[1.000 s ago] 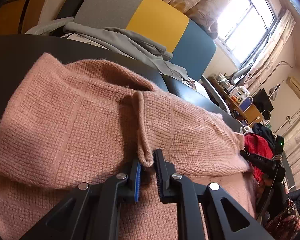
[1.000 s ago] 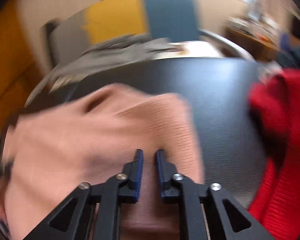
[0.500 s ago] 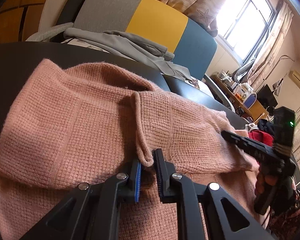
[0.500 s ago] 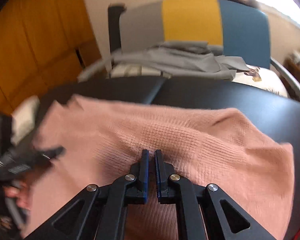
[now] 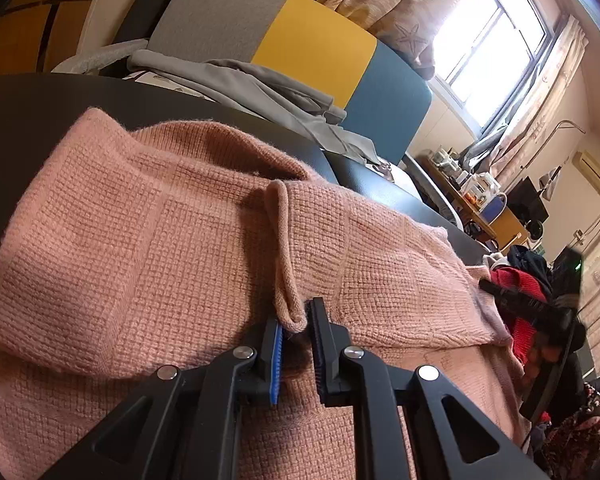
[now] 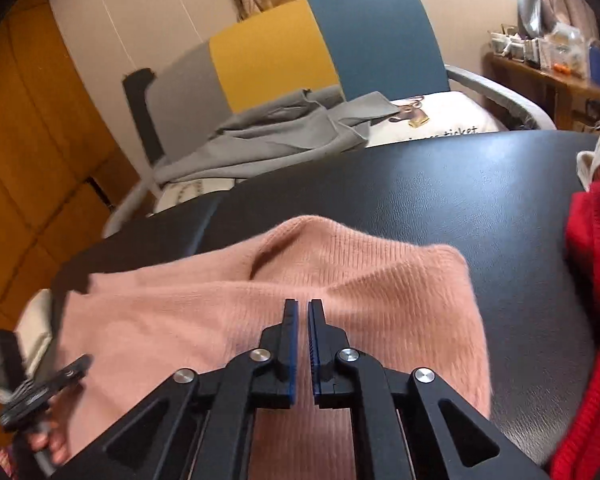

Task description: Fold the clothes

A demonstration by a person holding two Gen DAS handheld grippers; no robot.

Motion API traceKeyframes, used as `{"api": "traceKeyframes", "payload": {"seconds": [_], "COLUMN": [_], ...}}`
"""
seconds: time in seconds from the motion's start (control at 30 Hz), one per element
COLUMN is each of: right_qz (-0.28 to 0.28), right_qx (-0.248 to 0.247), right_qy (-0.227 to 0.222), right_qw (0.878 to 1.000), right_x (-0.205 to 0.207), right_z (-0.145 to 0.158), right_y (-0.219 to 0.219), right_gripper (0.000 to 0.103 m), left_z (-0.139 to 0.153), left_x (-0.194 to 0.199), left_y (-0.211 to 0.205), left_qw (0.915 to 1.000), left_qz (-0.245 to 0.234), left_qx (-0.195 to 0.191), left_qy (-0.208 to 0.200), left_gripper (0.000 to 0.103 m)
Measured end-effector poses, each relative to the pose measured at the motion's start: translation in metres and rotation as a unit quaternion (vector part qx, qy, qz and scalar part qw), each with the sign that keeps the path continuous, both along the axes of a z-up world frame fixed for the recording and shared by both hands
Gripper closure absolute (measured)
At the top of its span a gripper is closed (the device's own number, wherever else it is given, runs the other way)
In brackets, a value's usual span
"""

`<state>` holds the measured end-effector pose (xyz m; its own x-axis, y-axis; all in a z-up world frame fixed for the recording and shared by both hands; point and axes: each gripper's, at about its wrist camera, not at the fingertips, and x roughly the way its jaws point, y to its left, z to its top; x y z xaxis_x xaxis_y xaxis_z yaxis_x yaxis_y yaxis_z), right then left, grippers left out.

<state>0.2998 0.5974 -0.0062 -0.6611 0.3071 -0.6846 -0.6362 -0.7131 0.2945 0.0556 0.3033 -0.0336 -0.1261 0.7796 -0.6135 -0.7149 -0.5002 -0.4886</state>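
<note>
A pink knit sweater (image 5: pixel 160 248) lies partly folded on the black table (image 5: pixel 28 120). My left gripper (image 5: pixel 294 320) is shut on a rolled edge of the sweater. In the right wrist view the pink sweater (image 6: pixel 380 296) lies under my right gripper (image 6: pixel 303 308), whose jaws stand nearly together with a thin gap; I see no cloth between the tips. The right gripper shows in the left wrist view (image 5: pixel 512 300) at the sweater's right edge. The left gripper shows in the right wrist view (image 6: pixel 48 380) at the lower left.
A red knit garment (image 6: pixel 592 264) lies on the black table (image 6: pixel 480 200) to the right. A grey, yellow and blue chair (image 6: pixel 300 44) behind the table holds grey clothes (image 6: pixel 284 132). A cluttered desk (image 5: pixel 484 204) stands at the far right.
The right gripper has swung to the right, over the sweater's right end. The left gripper has held the rolled edge almost still.
</note>
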Motion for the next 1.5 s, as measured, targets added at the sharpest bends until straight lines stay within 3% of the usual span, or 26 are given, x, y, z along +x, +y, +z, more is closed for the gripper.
{"api": "traceKeyframes", "payload": {"seconds": [0.1,0.23,0.3,0.4,0.53,0.6,0.7,0.8,0.9,0.97,1.03,1.1,1.17,1.27,1.33,1.5], "right_qz": [-0.028,-0.119,-0.101,-0.025,0.026,0.017,-0.062,-0.1,-0.09,-0.054,-0.007,0.003,-0.03,-0.101,-0.106,-0.069], "right_qx": [0.012,-0.025,-0.017,0.007,0.011,0.031,0.063,0.018,0.006,-0.008,-0.027,-0.03,-0.016,-0.035,-0.037,0.009], "right_qy": [-0.06,-0.027,-0.011,0.001,-0.074,-0.087,-0.117,-0.075,-0.014,0.01,0.01,-0.027,-0.046,-0.008,-0.006,-0.023], "right_qw": [0.998,0.992,0.995,1.0,0.997,0.996,0.989,0.992,0.996,0.998,1.0,0.999,0.998,0.994,0.994,0.997], "right_x": [0.012,0.046,0.038,0.0,-0.05,-0.05,-0.035,-0.007,0.017,0.026,0.03,0.035,0.055,0.087,0.088,0.081], "right_z": [-0.018,-0.014,-0.005,0.008,-0.012,-0.019,-0.021,-0.016,0.006,0.014,0.01,-0.004,-0.016,-0.019,-0.013,0.011], "right_y": [0.018,0.043,0.037,0.02,0.018,0.021,0.038,0.053,0.036,0.013,-0.015,-0.032,-0.034,-0.024,-0.035,-0.073], "right_gripper": [0.102,0.1,0.097,0.097,0.097,0.103,0.103,0.102,0.097,0.095,0.095,0.095,0.101,0.103,0.102,0.084], "left_z": [0.0,0.0,0.0,0.001,0.001,0.001,0.001,0.0,-0.001,-0.001,-0.001,-0.001,-0.001,0.001,0.006,0.023], "left_x": [0.0,0.0,0.0,0.0,0.002,0.003,0.003,0.001,0.0,-0.001,-0.001,-0.001,-0.002,-0.002,0.0,0.015], "left_y": [0.001,0.002,0.002,0.002,-0.001,0.0,0.001,0.001,0.0,-0.001,-0.001,-0.001,-0.001,0.001,0.002,-0.021], "left_qw": [1.0,1.0,1.0,1.0,1.0,1.0,1.0,1.0,1.0,0.9999,0.9999,0.9999,0.9998,0.9999,0.9999,0.9998], "left_qz": [0.0,0.0,0.0,0.0,0.001,0.001,0.001,0.001,0.0,0.0,0.0,-0.001,-0.001,-0.003,-0.007,-0.012], "left_qx": [0.0,-0.002,-0.002,-0.004,-0.003,-0.004,-0.003,0.0,0.004,0.007,0.009,0.009,0.01,0.003,-0.003,-0.014], "left_qy": [0.001,0.002,0.002,0.005,0.006,0.008,0.009,0.003,-0.002,-0.007,-0.011,-0.014,-0.017,-0.016,-0.014,0.007], "left_gripper": [0.09,0.09,0.09,0.09,0.09,0.09,0.09,0.09,0.09,0.09,0.09,0.09,0.09,0.09,0.089,0.083]}}
